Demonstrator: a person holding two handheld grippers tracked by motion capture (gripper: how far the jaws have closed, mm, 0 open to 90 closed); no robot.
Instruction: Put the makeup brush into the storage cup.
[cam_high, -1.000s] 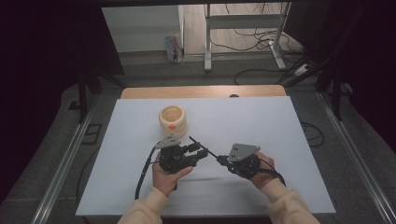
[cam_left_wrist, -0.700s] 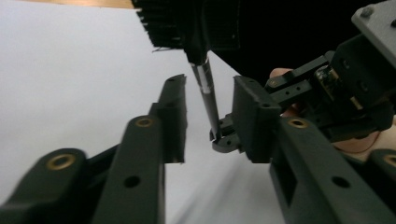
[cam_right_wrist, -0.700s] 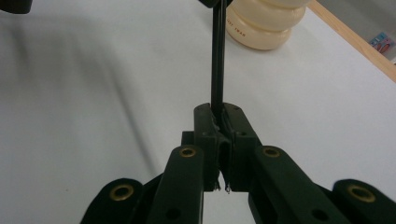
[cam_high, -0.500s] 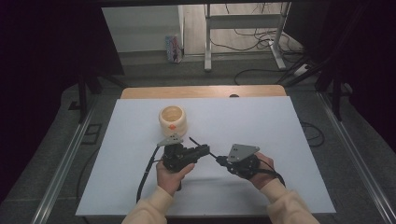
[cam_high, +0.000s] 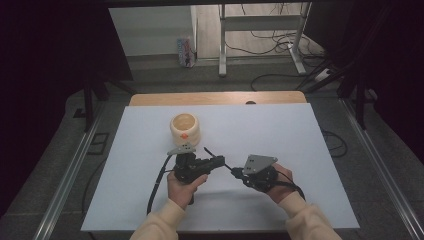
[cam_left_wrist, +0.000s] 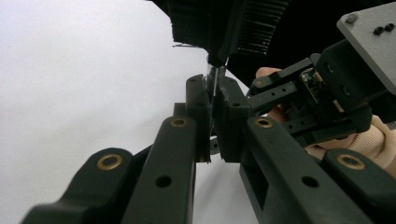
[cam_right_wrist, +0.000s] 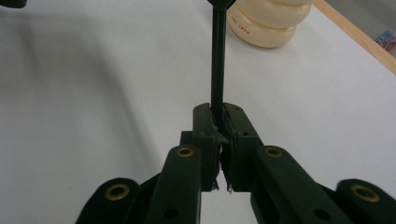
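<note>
A thin black rod (cam_right_wrist: 217, 56), perhaps a pen or stick, is pinched at one end by the right gripper (cam_right_wrist: 218, 122), whose jaws are pressed narrow around it. The rod runs up and away toward a cream ribbed cup (cam_right_wrist: 268, 21), its far tip pointing at the cup. The left gripper (cam_left_wrist: 214, 100), just this side of the cup, has its jaws nearly together on something thin and clear, apparently near the rod's other part; exactly what it pinches cannot be told. Both grippers meet above a white table (cam_high: 280, 130), near the cup. The step looks like passing or pulling apart the rod. Next likely calls for one gripper holding firm while the other pulls straight.
</note>
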